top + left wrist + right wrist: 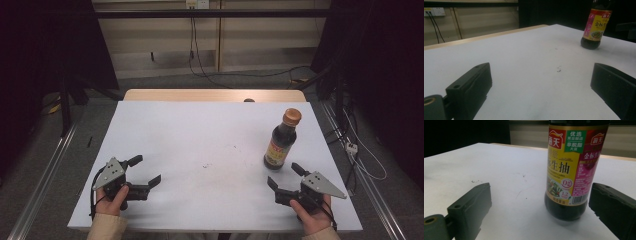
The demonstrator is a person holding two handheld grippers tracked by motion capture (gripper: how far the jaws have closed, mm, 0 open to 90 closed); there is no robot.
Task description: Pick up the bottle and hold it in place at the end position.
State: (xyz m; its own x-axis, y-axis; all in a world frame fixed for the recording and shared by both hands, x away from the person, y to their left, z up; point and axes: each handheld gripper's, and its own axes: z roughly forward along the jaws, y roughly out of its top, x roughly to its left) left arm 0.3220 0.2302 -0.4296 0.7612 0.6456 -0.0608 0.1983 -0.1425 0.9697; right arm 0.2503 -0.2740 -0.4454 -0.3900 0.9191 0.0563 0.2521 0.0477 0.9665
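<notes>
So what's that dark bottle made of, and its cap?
The bottle looks like clear glass or plastic, hard to say which: smooth and glossy, dark liquid showing through below a printed paper-like label. Its orange-brown cap looks like plastic.

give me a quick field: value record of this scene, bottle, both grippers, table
bottle: dark sauce bottle, upright, orange cap, yellow and pink label, on the table's right side
left gripper: left gripper, jaws open, nothing between them, near the table's front left
right gripper: right gripper, jaws open, just in front of the bottle, not touching it
table: white table top, a few small dark marks near the middle
</notes>
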